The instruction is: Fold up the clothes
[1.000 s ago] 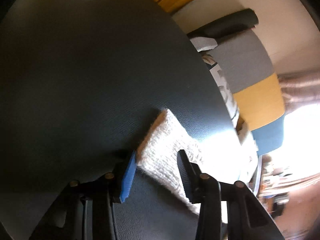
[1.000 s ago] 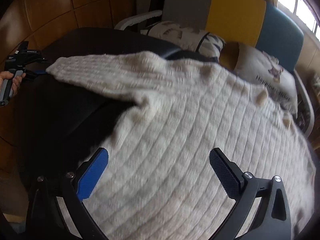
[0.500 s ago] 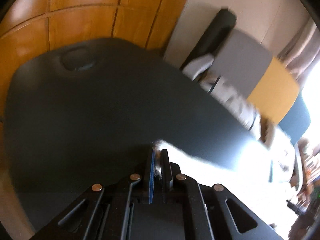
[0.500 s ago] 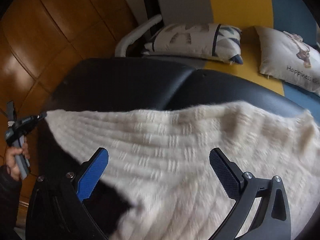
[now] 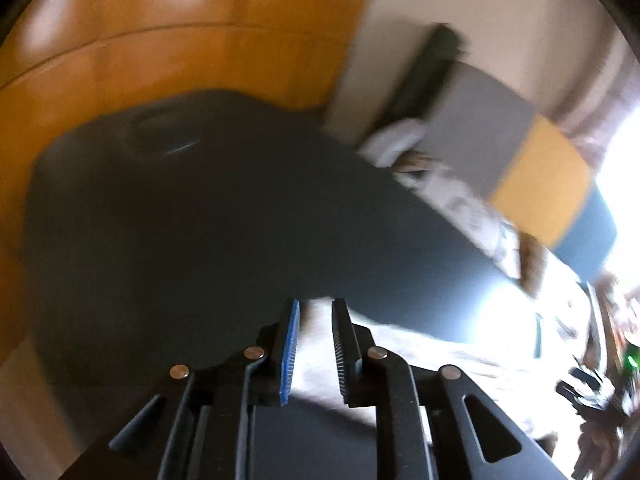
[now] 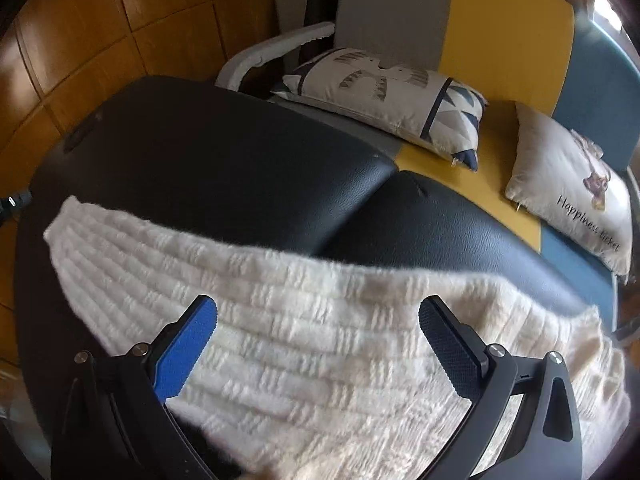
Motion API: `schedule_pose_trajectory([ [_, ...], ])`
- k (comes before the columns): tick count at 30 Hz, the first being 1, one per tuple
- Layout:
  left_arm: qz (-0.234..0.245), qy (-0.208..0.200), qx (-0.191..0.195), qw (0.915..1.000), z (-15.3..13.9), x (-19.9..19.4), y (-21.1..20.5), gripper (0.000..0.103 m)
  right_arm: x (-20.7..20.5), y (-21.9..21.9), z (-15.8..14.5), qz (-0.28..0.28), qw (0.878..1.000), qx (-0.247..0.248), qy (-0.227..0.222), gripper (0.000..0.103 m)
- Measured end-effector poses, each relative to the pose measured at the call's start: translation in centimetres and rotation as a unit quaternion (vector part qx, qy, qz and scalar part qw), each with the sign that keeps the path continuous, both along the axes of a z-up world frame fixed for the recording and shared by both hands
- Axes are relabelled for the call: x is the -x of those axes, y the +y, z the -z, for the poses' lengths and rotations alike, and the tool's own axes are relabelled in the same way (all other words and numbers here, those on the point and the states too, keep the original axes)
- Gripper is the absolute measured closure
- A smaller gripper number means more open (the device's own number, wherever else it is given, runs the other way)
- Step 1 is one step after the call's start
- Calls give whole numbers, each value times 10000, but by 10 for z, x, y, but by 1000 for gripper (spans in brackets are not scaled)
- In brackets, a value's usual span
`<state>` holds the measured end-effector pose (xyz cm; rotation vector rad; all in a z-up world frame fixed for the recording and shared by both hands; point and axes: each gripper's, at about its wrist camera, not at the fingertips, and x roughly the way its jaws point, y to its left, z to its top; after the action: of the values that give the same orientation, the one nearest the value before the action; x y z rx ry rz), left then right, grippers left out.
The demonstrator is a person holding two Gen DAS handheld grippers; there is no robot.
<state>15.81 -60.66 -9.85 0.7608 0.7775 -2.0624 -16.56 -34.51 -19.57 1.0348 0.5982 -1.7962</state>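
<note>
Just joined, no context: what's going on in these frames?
A person with a handheld gripper in each hand is folding a cream knit sweater on a black padded bench. The left gripper has the sleeve end between its jaws, which are opening. The right gripper hangs open over the sweater's body, gripping nothing. Two cushions lie on the sofa behind.

A cream, chunky ribbed-knit sweater (image 6: 320,344) lies spread flat on the black padded leather surface (image 6: 224,160), one corner stretched out leftward.
</note>
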Motion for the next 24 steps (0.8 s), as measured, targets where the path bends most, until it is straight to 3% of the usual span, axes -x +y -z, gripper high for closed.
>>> schedule_pose_trajectory([
  [4,779,-640,69,9949,18,54,15,87,0,-13,13,-178,9995,-57,-244,0],
  [5,767,-832,-42,9936,28,60,14,87,1,-15,16,-294,9986,15,-439,0],
  [7,603,-1147,-262,9912,49,66,9,86,1,-18,18,-371,9984,28,-421,0],
  [10,216,-1029,-370,9938,59,51,11,85,-1,-25,23,-304,9990,-332,-55,0],
  [15,-3,-1089,-376,9933,58,62,8,85,0,-28,21,22,9995,-299,46,0],
  [17,43,-1124,-406,9928,50,70,8,85,0,-17,13,0,9998,-181,-9,0],
  [20,292,-1050,-117,9940,27,61,28,85,-1,11,-1,-58,9999,-22,-79,0],
  [24,800,-1307,215,9880,31,77,50,85,-4,55,-8,-225,9997,-82,-67,0],
])
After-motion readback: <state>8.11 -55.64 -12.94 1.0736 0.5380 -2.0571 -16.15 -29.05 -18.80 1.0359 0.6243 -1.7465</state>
